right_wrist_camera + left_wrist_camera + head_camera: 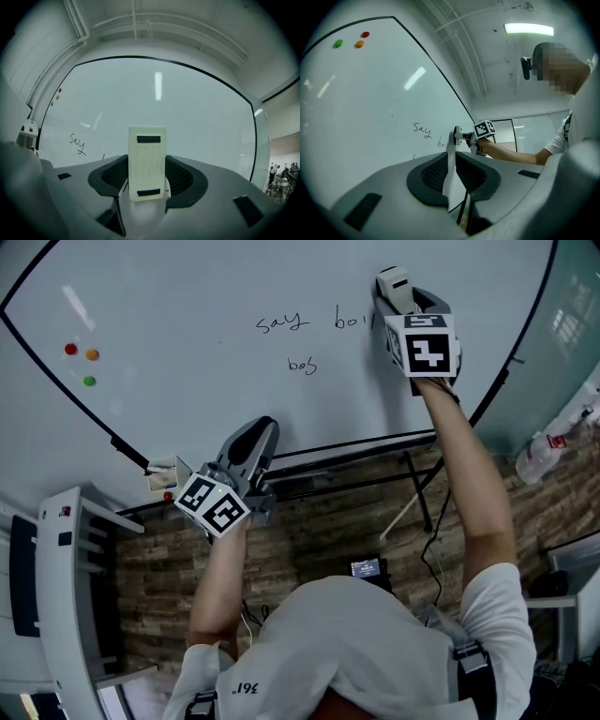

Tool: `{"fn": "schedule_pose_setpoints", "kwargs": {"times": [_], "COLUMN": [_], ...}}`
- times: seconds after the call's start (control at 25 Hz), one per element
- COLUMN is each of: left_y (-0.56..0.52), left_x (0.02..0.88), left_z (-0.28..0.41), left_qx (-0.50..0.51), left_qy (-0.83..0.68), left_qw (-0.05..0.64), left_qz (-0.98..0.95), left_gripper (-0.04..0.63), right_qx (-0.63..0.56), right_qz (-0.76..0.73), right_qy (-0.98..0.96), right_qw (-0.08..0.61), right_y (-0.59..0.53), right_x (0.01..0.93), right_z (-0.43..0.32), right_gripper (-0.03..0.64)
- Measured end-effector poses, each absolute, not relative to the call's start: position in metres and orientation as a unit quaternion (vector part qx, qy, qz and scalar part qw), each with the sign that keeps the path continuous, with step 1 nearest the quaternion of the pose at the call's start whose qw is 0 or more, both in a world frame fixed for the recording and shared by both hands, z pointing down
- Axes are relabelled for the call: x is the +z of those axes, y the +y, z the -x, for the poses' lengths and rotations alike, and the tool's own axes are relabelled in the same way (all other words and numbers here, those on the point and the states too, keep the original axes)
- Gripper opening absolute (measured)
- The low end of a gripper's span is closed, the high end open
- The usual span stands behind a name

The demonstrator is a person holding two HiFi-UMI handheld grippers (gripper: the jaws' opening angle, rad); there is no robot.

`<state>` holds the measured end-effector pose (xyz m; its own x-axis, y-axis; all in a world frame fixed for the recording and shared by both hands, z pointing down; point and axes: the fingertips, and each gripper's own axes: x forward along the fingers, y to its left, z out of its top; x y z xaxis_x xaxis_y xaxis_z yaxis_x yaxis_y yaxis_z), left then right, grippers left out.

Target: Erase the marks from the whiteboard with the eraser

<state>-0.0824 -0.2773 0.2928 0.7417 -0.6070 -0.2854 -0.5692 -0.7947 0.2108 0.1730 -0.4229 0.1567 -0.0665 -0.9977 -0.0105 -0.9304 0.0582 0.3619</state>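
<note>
At the right end of the upper line of writing, the white block eraser [393, 281] sits against the whiteboard [187, 306], just beside the word that reads roughly "boi" [349, 321]. The right gripper [405, 304] grips it: in the right gripper view the eraser [146, 161] stands upright between the two dark pads [180, 176], which press on its long sides, its back showing two dark slots. From the left gripper view the eraser [457, 136] appears flat on the board surface, with the right arm stretched out to it.

Left of that word is "say" [281, 322], and below the two a smaller scrawl like "boy" [302, 363]. Far to the left on the board are a red magnet [70, 349], an orange magnet [92, 354] and a green magnet [89, 381].

The left gripper [258, 437] is held low, near the board's bottom edge and well apart from the writing. Its jaws are drawn almost together, with only a thin slit between them and nothing held. Under the board lies a wood-plank floor [319, 540].
</note>
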Motion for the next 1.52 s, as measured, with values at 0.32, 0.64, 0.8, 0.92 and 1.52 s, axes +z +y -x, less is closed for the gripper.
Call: {"fn": "schedule_pose_setpoints", "kwargs": {"times": [0.32, 0.64, 0.8, 0.92, 1.52], "left_y": [-0.279, -0.281, -0.281, -0.280, -0.276], "left_x": [0.304, 0.310, 0.313, 0.312, 0.317], "left_z": [0.108, 0.140, 0.154, 0.167, 0.217], "left_qx": [-0.171, -0.174, -0.175, -0.177, -0.182], "left_qy": [-0.331, -0.341, -0.342, -0.348, -0.364], "left_qw": [0.062, 0.066, 0.069, 0.073, 0.075], "left_qz": [-0.926, -0.921, -0.921, -0.918, -0.911], "left_gripper": [0.041, 0.041, 0.041, 0.041, 0.041], "right_qx": [-0.146, -0.145, -0.144, -0.140, -0.156], "right_qz": [-0.638, -0.600, -0.587, -0.577, -0.548], "right_qy": [-0.744, -0.774, -0.784, -0.792, -0.804], "right_qw": [0.133, 0.140, 0.143, 0.141, 0.171], "right_y": [-0.423, -0.424, -0.424, -0.423, -0.424], "right_x": [0.170, 0.183, 0.191, 0.198, 0.224], "right_z": [-0.108, -0.033, -0.002, 0.024, 0.124], "right_gripper": [0.261, 0.261, 0.261, 0.261, 0.261]}}
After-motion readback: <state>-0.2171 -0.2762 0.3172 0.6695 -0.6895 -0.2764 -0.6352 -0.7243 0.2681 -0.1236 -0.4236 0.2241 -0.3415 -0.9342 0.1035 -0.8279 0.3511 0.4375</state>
